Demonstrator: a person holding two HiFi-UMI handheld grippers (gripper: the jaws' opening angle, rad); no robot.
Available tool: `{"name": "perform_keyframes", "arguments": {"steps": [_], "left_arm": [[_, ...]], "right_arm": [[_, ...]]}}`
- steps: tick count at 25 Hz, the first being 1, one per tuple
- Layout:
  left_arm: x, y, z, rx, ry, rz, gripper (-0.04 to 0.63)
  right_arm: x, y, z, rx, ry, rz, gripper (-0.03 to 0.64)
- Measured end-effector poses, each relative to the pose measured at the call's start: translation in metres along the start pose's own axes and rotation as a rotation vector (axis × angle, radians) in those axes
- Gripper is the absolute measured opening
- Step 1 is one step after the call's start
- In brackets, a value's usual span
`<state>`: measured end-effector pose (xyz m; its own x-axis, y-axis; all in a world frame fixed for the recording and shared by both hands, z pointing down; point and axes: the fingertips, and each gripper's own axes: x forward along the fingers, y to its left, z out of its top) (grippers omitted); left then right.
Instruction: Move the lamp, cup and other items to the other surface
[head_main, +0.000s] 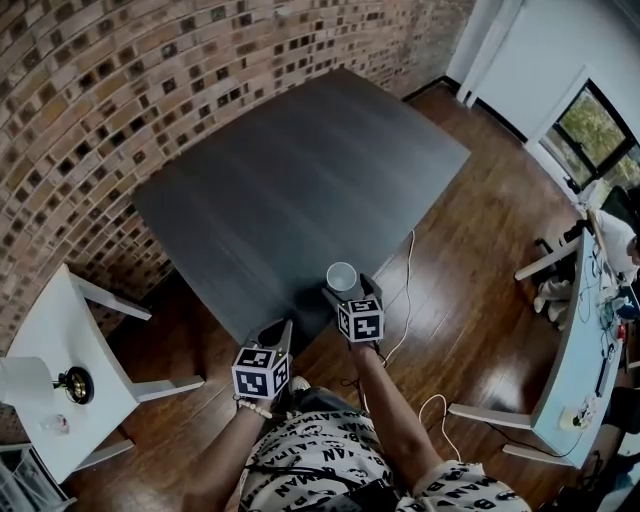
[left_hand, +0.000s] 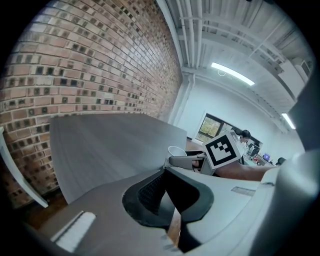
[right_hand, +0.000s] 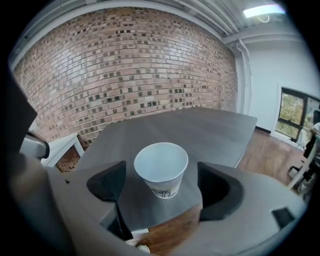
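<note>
A white paper cup (head_main: 341, 274) stands upright on the dark table (head_main: 300, 180), close to its near edge. My right gripper (head_main: 348, 290) is open around the cup (right_hand: 161, 167). One pad (right_hand: 107, 182) is on each side, and neither touches it. My left gripper (head_main: 278, 335) hangs off the table's near edge over the floor, left of the cup, with its jaws (left_hand: 167, 195) together and nothing in them. The left gripper view also shows the cup (left_hand: 176, 151) and the right gripper's marker cube (left_hand: 220, 149). A lamp (head_main: 30, 382) with a white shade lies on the white side table (head_main: 60, 320) at far left.
A small item (head_main: 55, 423) lies beside the lamp on the side table. A brick wall (head_main: 120, 80) runs behind both tables. A white cable (head_main: 405, 300) trails over the wooden floor right of my arm. A long white desk (head_main: 570, 360) and a seated person stand at far right.
</note>
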<state>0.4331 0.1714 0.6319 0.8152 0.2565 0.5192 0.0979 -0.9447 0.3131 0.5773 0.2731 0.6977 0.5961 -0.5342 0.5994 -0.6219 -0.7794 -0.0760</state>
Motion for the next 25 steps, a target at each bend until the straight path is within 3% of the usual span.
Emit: {"name": "perform_keyframes", "arguments": {"steps": [7, 17, 25], "left_arm": [[0.008, 0.015, -0.004, -0.013, 0.011, 0.016, 0.002], [0.012, 0.026, -0.006, -0.022, 0.014, 0.026, 0.002], [-0.014, 0.041, -0.004, -0.044, -0.01, 0.06, 0.002]], "right_arm": [[0.024, 0.0, -0.013, 0.022, 0.021, 0.023, 0.458], [0.03, 0.004, -0.008, 0.014, -0.02, 0.042, 0.337], [0.015, 0.028, 0.009, -0.026, -0.041, 0.07, 0.331]]}}
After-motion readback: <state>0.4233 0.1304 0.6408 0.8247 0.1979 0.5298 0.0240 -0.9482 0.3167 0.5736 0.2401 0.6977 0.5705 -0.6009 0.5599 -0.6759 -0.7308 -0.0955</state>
